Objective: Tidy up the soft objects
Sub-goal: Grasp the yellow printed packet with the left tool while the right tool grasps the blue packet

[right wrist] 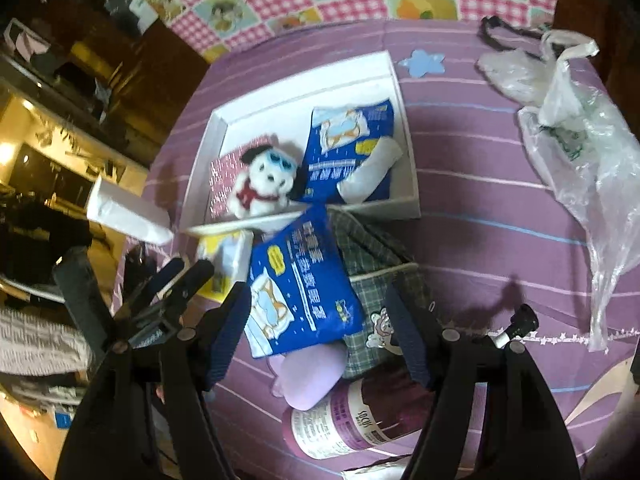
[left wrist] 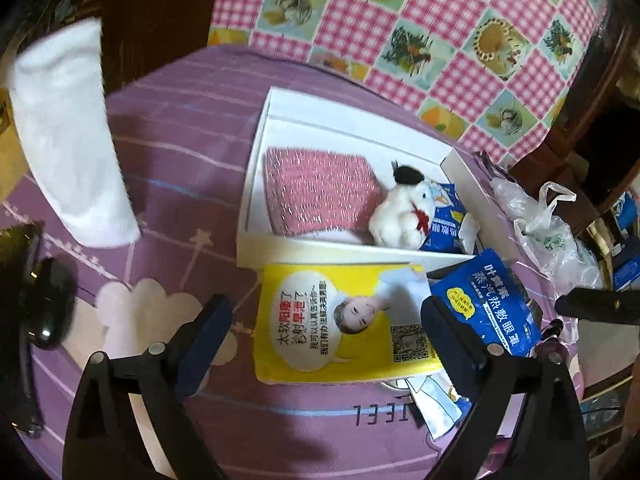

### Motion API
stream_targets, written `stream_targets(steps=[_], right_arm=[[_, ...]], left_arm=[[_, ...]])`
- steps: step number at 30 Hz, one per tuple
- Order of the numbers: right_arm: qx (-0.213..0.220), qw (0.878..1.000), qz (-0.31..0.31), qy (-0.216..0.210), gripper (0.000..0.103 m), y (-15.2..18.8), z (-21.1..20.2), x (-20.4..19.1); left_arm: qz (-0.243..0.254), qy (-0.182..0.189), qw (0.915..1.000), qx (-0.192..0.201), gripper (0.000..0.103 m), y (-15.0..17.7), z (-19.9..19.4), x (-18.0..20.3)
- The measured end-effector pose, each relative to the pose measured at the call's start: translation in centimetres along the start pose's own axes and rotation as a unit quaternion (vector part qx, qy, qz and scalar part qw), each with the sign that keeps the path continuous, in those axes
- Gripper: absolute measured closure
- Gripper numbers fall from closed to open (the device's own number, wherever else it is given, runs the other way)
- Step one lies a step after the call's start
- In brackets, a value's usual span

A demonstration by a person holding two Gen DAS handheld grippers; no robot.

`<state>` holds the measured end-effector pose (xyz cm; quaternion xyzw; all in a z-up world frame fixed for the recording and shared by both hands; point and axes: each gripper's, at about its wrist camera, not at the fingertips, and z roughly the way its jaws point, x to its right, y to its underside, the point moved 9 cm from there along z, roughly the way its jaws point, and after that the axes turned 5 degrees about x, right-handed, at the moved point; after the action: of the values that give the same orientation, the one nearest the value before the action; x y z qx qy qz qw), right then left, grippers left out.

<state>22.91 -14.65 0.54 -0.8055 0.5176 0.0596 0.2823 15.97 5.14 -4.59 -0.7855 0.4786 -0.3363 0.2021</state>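
A white box (left wrist: 256, 168) lies on the purple bedsheet; it also shows in the right wrist view (right wrist: 410, 152). It holds a pink knitted cloth (left wrist: 320, 192), a white plush dog (left wrist: 404, 212) with a red scarf (right wrist: 264, 190), and a blue eye-mask pack (right wrist: 352, 136). My left gripper (left wrist: 326, 320) is open above a yellow tissue pack (left wrist: 340, 320). My right gripper (right wrist: 320, 316) is open above a second blue eye-mask pack (right wrist: 300, 288) that lies on a plaid cloth (right wrist: 380, 264). A white sock (left wrist: 68, 132) lies at the far left.
A crumpled clear plastic bag (right wrist: 580, 132) lies on the right. A purple soft pad (right wrist: 312, 376) and a purple-labelled bottle (right wrist: 352, 424) lie near my right gripper. A checked pink tablecloth (left wrist: 420, 12) hangs behind. A black object (left wrist: 44, 312) sits at the left edge.
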Motion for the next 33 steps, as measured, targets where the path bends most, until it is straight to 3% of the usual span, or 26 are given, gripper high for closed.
stream_targets(steps=[6, 19, 22, 25, 27, 33], right_arm=[[-0.061, 0.998, 0.015, -0.006, 0.033, 1.4, 2.3, 0.7], [-0.060, 0.998, 0.010, 0.009, 0.031, 1.3, 2.8, 0.5], [-0.047, 0.999, 0.020, -0.019, 0.032, 0.9, 2.6, 0.0], [-0.045, 0.998, 0.027, -0.035, 0.042, 0.8, 2.7, 0.0], [-0.037, 0.998, 0.035, -0.028, 0.056, 0.6, 2.5, 0.6], [-0.030, 0.997, 0.052, -0.053, 0.077, 0.4, 2.1, 0.9]], left_arm=[[-0.007, 0.051, 0.9981, -0.033, 0.000, 1.2, 1.1, 1.3], [0.017, 0.007, 0.9997, -0.015, 0.001, 1.2, 1.9, 1.6], [0.017, 0.005, 0.9997, -0.016, 0.005, 1.3, 1.7, 1.5], [0.008, 0.008, 0.9998, -0.013, 0.012, 1.3, 1.5, 1.5], [-0.001, 0.010, 0.9999, -0.011, 0.016, 1.2, 1.2, 1.3], [-0.008, 0.022, 0.9996, -0.014, 0.027, 1.2, 1.0, 1.3]])
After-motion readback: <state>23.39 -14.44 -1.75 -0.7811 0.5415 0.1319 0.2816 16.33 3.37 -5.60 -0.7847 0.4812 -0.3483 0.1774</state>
